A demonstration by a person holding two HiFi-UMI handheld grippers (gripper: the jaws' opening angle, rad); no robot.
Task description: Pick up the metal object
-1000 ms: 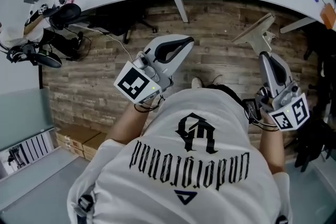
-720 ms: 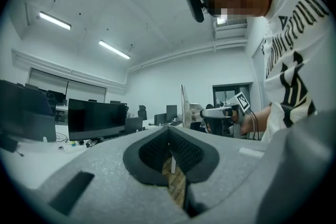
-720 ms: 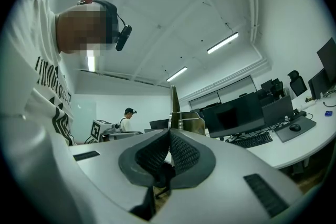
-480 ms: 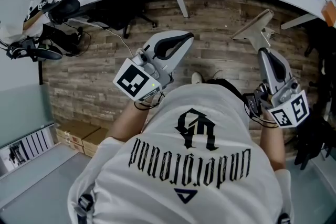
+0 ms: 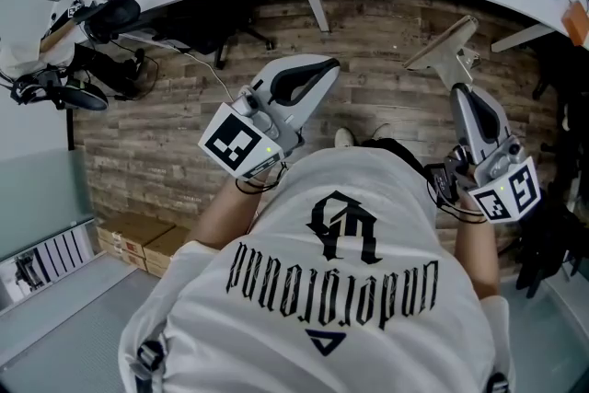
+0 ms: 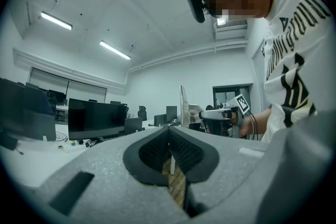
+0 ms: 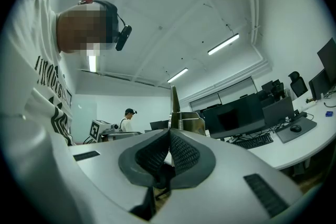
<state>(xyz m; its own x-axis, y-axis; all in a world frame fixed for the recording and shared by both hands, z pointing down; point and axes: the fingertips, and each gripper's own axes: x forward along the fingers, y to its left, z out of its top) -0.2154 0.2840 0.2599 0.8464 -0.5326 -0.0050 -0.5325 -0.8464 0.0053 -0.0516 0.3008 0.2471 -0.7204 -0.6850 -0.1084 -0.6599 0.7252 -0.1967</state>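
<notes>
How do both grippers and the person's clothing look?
Both the left gripper and right gripper have light grey bodies, black ribbed pads and a white cube with black square markers. Black cables run at the right wrist. The person wears a white T-shirt with black print.

Left gripper [image 5: 329, 67] level, fingers [image 6: 152, 153] closed — right gripper [image 5: 458, 90] clamped

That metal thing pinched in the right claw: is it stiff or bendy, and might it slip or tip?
Probably stiff: the metal object juts straight out of the right claw without sagging. It may want to tip, since its wide flat plate sits well beyond the pinch. The bare metal looks smooth, so perhaps slippery, though the ribbed pads should help.
</notes>
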